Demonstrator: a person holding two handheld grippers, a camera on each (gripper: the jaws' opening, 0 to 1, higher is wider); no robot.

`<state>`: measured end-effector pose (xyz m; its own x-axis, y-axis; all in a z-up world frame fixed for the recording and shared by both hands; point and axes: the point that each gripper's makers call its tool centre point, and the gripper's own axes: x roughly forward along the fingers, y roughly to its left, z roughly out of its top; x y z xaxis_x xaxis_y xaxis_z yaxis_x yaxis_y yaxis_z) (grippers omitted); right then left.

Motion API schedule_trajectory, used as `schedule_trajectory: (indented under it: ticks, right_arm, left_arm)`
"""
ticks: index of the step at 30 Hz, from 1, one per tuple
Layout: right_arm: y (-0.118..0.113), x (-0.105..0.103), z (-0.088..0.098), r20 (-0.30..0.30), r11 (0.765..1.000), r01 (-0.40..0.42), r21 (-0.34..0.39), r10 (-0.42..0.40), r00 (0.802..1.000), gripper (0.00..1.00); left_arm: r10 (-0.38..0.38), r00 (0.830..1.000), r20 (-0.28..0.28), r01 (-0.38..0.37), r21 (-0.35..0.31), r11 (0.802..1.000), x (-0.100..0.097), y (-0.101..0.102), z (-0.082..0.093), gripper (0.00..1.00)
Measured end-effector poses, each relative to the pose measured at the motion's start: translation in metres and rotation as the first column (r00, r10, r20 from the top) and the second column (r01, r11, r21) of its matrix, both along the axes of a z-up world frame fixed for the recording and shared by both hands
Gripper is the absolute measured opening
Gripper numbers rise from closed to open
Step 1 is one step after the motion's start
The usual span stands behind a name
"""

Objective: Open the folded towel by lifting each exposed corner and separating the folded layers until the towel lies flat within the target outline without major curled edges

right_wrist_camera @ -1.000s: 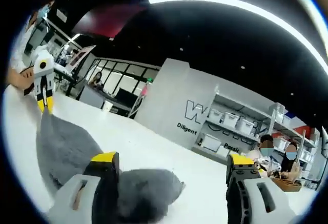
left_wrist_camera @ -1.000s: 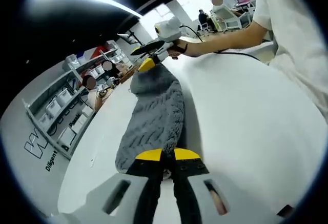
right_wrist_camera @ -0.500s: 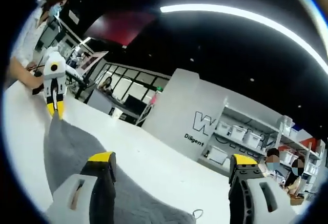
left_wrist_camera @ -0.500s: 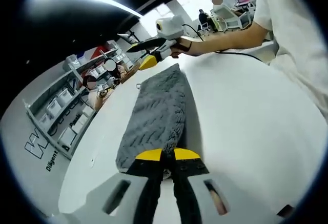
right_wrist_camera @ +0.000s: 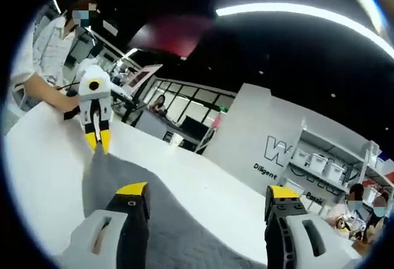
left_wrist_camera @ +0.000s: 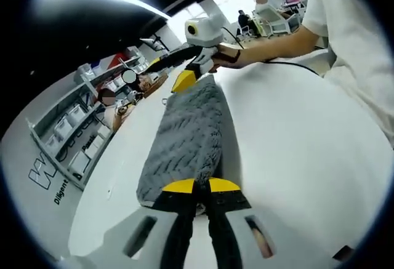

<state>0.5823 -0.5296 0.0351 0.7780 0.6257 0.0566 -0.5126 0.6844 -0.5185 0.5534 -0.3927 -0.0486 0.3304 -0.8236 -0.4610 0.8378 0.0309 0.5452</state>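
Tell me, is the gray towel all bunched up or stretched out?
Stretched out. The gray towel lies as one long strip on the white table, the left gripper shut on its near end. Any remaining fold: cannot tell.

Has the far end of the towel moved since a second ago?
Yes. The towel, bunched a second ago, now lies stretched flat along the table toward the right hand-held gripper.

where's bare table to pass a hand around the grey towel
Bare white table runs between the grey towel and the person's white shirt, plus a narrower strip toward the shelving. Crowded at the towel's ends: left gripper clamps one, right gripper hangs over the other.
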Motion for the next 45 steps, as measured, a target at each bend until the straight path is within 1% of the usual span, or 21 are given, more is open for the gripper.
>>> schedule_trajectory:
  ticks: [3,6,10,11,12,15,17,19,21,24,25,27,29,31,32,34,36,39,42,44,45]
  right_arm:
    - [0.015,-0.001,-0.005,-0.028,0.997,-0.071,-0.011,0.071,0.997,0.75]
    - [0.028,0.000,-0.011,-0.045,0.989,-0.129,-0.066,0.126,0.991,0.75]
    - [0.062,-0.007,-0.021,-0.069,0.962,-0.214,-0.172,0.205,0.976,0.70]
    - [0.073,-0.010,-0.023,-0.074,0.948,-0.232,-0.219,0.221,0.973,0.66]
    - [0.080,-0.012,-0.025,-0.101,0.942,-0.247,-0.225,0.230,0.968,0.62]
    - [0.107,-0.025,-0.017,-0.127,0.927,-0.339,-0.163,0.321,0.939,0.61]
    - [0.119,-0.030,-0.020,-0.158,0.910,-0.373,-0.180,0.348,0.924,0.60]
    - [0.128,-0.039,-0.027,-0.221,0.880,-0.435,-0.192,0.393,0.893,0.54]
    - [0.135,-0.043,-0.023,-0.246,0.872,-0.472,-0.134,0.432,0.868,0.52]
    - [0.134,-0.034,-0.024,-0.209,0.876,-0.432,-0.216,0.391,0.896,0.52]
    - [0.135,-0.034,-0.029,-0.213,0.862,-0.431,-0.268,0.383,0.899,0.50]
    - [0.139,-0.039,-0.036,-0.236,0.836,-0.459,-0.300,0.401,0.885,0.43]
    - [0.144,-0.040,-0.040,-0.246,0.829,-0.470,-0.303,0.408,0.879,0.42]
    - [0.146,-0.039,-0.044,-0.239,0.825,-0.463,-0.326,0.402,0.884,0.44]
    - [0.147,-0.038,-0.053,-0.250,0.795,-0.468,-0.385,0.399,0.882,0.44]
    - [0.152,-0.041,-0.060,-0.260,0.756,-0.495,-0.429,0.421,0.869,0.39]
    - [0.157,-0.038,-0.060,-0.278,0.759,-0.499,-0.418,0.416,0.866,0.39]
    - [0.161,-0.035,-0.071,-0.301,0.727,-0.510,-0.460,0.413,0.859,0.40]
    - [0.160,-0.030,-0.078,-0.309,0.735,-0.502,-0.456,0.398,0.864,0.38]
    - [0.160,-0.032,-0.081,-0.332,0.730,-0.530,-0.431,0.418,0.845,0.31]
    - [0.160,-0.032,-0.081,-0.333,0.731,-0.533,-0.427,0.421,0.844,0.27]
  left_arm:
    - [0.001,1.000,-0.008,-0.001,-0.003,1.000,0.005,0.001,-0.001,0.05]
    - [0.003,1.000,-0.014,-0.003,-0.007,1.000,0.005,0.001,-0.001,0.05]
    - [0.005,1.000,-0.018,-0.006,-0.014,1.000,0.006,0.001,-0.001,0.05]
    - [0.005,1.000,-0.018,-0.006,-0.016,1.000,0.007,0.001,-0.001,0.05]
    - [0.007,1.000,-0.022,-0.007,-0.019,1.000,0.008,0.002,-0.001,0.05]
    - [0.013,0.999,-0.047,-0.015,-0.037,0.999,0.009,0.002,0.000,0.05]
    - [0.013,0.999,-0.050,-0.015,-0.040,0.999,0.009,0.002,0.000,0.05]
    - [0.018,0.999,-0.046,-0.020,-0.040,0.999,0.010,0.002,0.000,0.05]
    - [0.017,0.999,-0.048,-0.020,-0.046,0.999,0.009,0.002,0.001,0.05]
    - [0.021,0.998,-0.051,-0.023,-0.052,0.998,0.010,0.003,0.002,0.05]
    - [0.021,0.998,-0.051,-0.024,-0.055,0.998,0.010,0.003,0.003,0.05]
    - [0.024,0.998,-0.054,-0.027,-0.066,0.997,0.011,0.004,0.005,0.05]
    - [0.024,0.998,-0.057,-0.028,-0.068,0.997,0.011,0.004,0.005,0.05]
    - [0.024,0.998,-0.060,-0.028,-0.067,0.997,0.011,0.004,0.004,0.05]
    - [0.025,0.998,-0.060,-0.029,-0.068,0.997,0.011,0.004,0.004,0.05]
    - [0.025,0.998,-0.064,-0.030,-0.071,0.997,0.011,0.004,0.003,0.05]
    - [0.028,0.997,-0.067,-0.033,-0.075,0.997,0.012,0.004,0.003,0.05]
    - [0.030,0.997,-0.072,-0.036,-0.085,0.996,0.013,0.005,0.004,0.05]
    - [0.032,0.996,-0.078,-0.040,-0.092,0.995,0.013,0.006,0.005,0.05]
    - [0.033,0.996,-0.078,-0.039,-0.085,0.996,0.013,0.007,0.004,0.05]
    - [0.033,0.997,-0.075,-0.039,-0.080,0.996,0.013,0.007,0.004,0.05]
